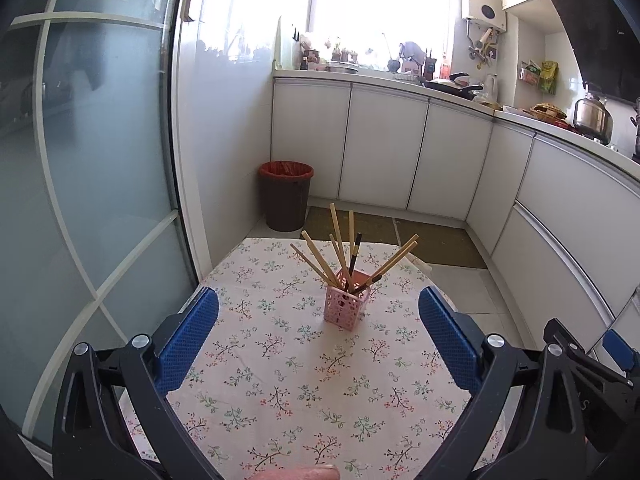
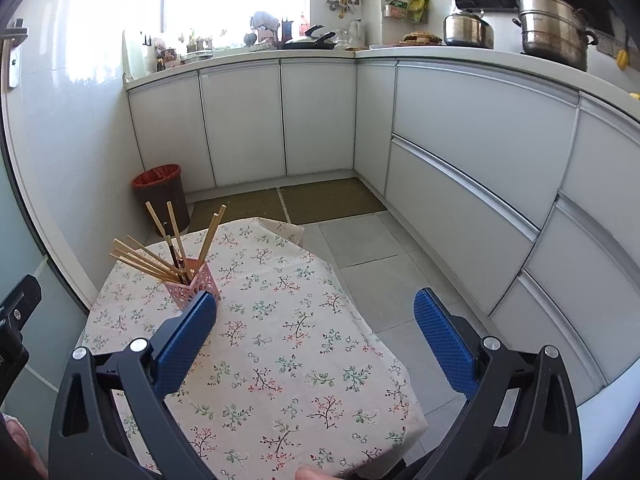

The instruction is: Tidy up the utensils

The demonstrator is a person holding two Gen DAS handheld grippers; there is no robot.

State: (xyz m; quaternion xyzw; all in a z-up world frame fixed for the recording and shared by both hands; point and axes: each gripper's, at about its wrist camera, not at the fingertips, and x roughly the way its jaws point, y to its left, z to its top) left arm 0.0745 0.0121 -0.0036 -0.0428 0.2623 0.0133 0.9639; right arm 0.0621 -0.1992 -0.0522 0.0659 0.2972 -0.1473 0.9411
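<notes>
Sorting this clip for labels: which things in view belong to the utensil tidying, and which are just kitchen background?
Job:
chopsticks, standing in the holder
pink holder on the table
left gripper, jaws open, empty
right gripper, jaws open, empty

Background:
bin
kettle
steamer pot
pan
cabinets

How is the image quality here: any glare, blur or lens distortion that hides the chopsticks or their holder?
Left wrist view: the window is blown out white and the cabinets bow from the fisheye, but the chopsticks and pink holder are sharp. Right wrist view: same window glare and curved edges; a blue finger covers part of the holder.
</notes>
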